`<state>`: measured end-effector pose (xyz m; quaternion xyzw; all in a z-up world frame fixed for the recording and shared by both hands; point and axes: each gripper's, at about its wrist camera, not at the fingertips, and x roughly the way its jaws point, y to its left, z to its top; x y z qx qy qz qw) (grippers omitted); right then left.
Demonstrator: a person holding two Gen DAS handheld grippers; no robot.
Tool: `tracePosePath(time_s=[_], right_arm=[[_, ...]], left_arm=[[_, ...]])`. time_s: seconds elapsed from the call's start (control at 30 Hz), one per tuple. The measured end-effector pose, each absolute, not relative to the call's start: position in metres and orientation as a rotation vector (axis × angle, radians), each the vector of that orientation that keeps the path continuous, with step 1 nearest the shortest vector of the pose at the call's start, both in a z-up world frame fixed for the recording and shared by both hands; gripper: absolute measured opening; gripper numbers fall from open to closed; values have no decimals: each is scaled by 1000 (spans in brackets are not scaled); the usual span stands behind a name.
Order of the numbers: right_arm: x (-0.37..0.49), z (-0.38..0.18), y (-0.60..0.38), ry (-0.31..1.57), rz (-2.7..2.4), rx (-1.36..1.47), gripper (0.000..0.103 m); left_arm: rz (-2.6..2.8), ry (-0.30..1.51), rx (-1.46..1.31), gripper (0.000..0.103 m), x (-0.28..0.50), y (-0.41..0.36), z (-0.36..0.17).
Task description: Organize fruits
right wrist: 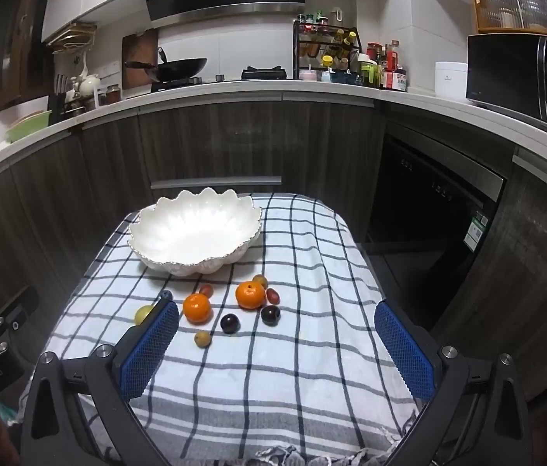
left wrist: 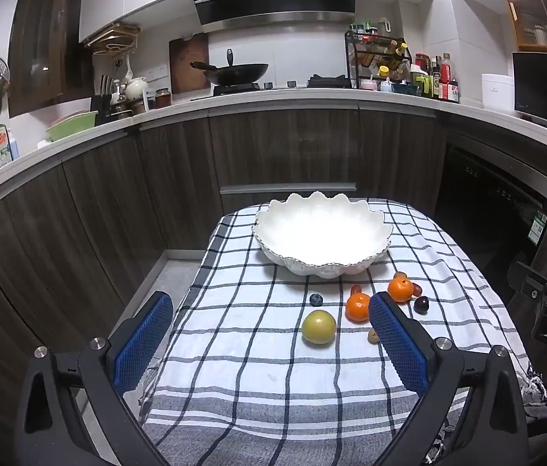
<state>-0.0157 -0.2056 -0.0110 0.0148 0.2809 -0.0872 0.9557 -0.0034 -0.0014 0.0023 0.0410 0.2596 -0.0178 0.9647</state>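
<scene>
A white scalloped bowl (left wrist: 322, 233) (right wrist: 195, 229) stands empty at the far end of a small table under a checked cloth (left wrist: 273, 369) (right wrist: 292, 369). In front of it lie two oranges (left wrist: 357, 306) (left wrist: 400, 289) (right wrist: 197, 308) (right wrist: 250, 294), a yellow-green fruit (left wrist: 318, 327) (right wrist: 143, 313), a blueberry (left wrist: 316, 299), two dark plums (right wrist: 230, 323) (right wrist: 270, 315), small red fruits (right wrist: 206, 291) (right wrist: 272, 295) and a small tan fruit (right wrist: 202, 338). My left gripper (left wrist: 271, 318) is open and empty, above the near cloth. My right gripper (right wrist: 276, 326) is open and empty, also short of the fruit.
Dark wood cabinets and a white counter (right wrist: 234, 89) curve behind the table. A wok (right wrist: 180, 68), a spice rack (right wrist: 325, 48) and a microwave (right wrist: 525, 77) stand on the counter. A dishwasher front (right wrist: 428, 225) is at the right. The table's edges drop off left and right.
</scene>
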Motion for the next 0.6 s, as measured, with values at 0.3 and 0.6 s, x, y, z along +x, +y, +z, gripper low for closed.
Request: tracePosePath(time_s=[0.3, 0.6], right_arm=[[-16, -12, -205, 568, -174, 33, 102], [-16, -12, -206, 567, -173, 34, 102]], left_arm=[[-37, 526, 83, 103, -3, -1, 2], [-36, 526, 84, 103, -3, -1, 2]])
